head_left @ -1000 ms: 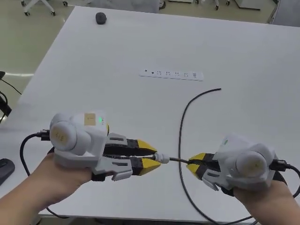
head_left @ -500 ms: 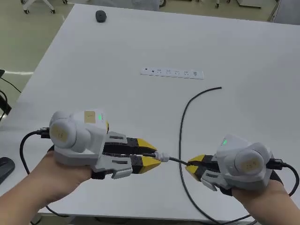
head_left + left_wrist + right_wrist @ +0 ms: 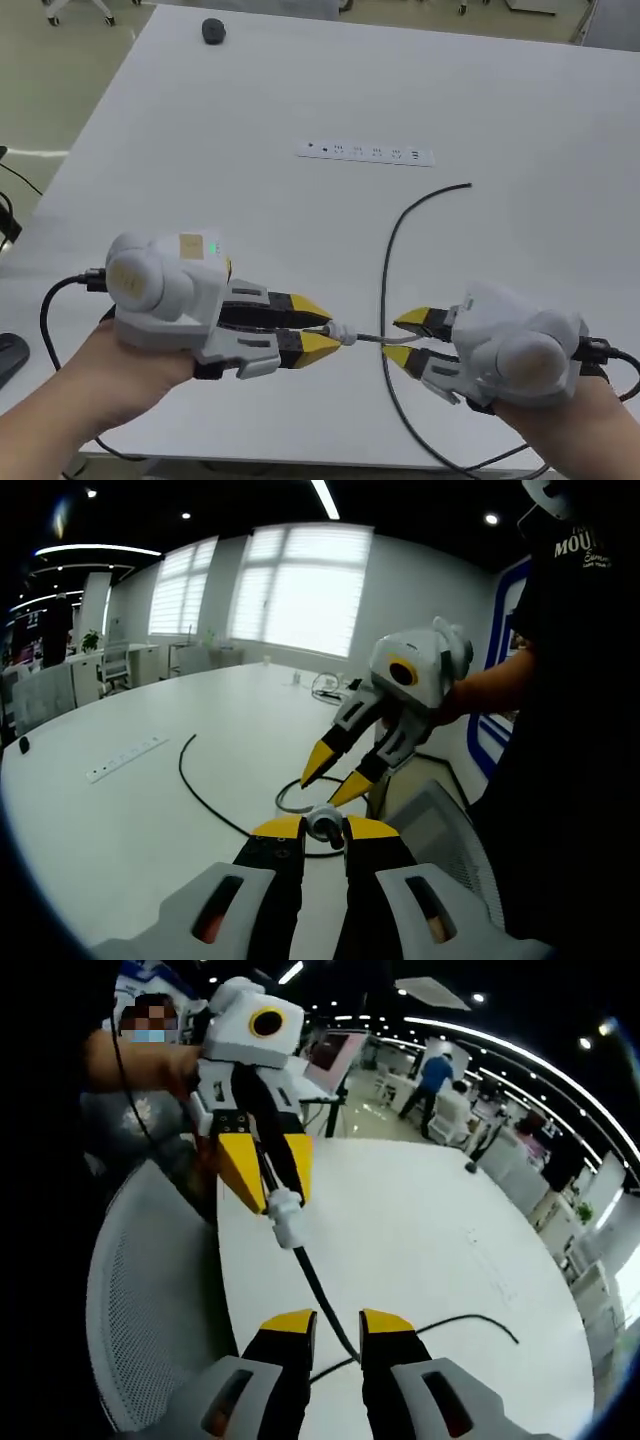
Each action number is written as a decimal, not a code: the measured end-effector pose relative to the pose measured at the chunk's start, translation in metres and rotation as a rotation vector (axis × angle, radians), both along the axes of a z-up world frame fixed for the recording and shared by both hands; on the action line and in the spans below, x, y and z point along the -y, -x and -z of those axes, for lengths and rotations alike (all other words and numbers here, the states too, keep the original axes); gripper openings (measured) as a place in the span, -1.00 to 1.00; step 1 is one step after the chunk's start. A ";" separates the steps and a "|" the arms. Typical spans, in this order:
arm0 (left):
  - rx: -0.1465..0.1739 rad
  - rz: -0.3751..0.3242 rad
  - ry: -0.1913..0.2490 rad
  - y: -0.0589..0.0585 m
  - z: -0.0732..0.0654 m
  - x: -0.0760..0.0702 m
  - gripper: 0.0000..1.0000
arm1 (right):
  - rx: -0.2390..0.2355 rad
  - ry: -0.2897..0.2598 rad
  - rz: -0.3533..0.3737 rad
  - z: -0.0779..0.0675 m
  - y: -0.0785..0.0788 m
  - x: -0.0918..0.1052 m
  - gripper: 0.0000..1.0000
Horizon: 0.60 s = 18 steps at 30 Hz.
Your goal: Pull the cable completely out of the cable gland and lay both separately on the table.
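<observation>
From the head view, my left gripper has its jaws clamped on the small white plastic cable gland over the white tabletop. My right gripper holds its jaws apart around the thin black cable just beside the gland. In the left gripper view, a black shirt carries white lettering starting "MOU", and in the right gripper view the cable runs from the gland down between my parted right jaws.

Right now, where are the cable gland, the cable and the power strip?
cable gland point(image 3: 340, 334), head view, its white body.
cable point(image 3: 384, 262), head view, the black curve.
power strip point(image 3: 366, 154), head view, its top face.
</observation>
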<state>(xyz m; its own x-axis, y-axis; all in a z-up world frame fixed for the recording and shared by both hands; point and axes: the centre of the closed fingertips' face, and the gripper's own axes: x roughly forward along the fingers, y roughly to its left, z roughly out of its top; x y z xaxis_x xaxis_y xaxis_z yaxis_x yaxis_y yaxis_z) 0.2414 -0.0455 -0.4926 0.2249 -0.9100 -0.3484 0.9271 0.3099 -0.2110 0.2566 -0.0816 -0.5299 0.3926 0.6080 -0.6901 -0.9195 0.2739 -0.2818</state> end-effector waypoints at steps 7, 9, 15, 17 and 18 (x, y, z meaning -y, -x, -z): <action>0.001 0.001 -0.003 0.001 0.001 0.001 -0.70 | 0.001 -0.009 -0.074 -0.003 0.010 -0.025 -0.77; 0.000 0.001 -0.003 0.002 0.000 0.001 -0.70 | 0.008 -0.010 -0.084 -0.004 0.010 -0.026 -0.80; 0.006 0.000 0.008 0.003 -0.004 0.003 -0.70 | 0.003 -0.015 -0.099 -0.005 0.012 -0.026 -0.91; 0.007 0.002 0.010 0.004 -0.005 0.004 -0.70 | 0.008 -0.021 -0.105 -0.006 0.013 -0.026 -0.92; 0.009 0.005 0.010 0.005 -0.006 0.005 -0.70 | 0.006 -0.022 -0.103 -0.006 0.013 -0.027 -0.93</action>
<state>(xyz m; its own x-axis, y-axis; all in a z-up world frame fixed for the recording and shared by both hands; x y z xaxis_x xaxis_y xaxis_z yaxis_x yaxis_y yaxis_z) 0.2368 -0.0500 -0.4868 0.2235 -0.9144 -0.3376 0.9304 0.3033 -0.2056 0.2434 -0.0550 -0.5237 0.3315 0.6602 -0.6740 -0.9414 0.1844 -0.2824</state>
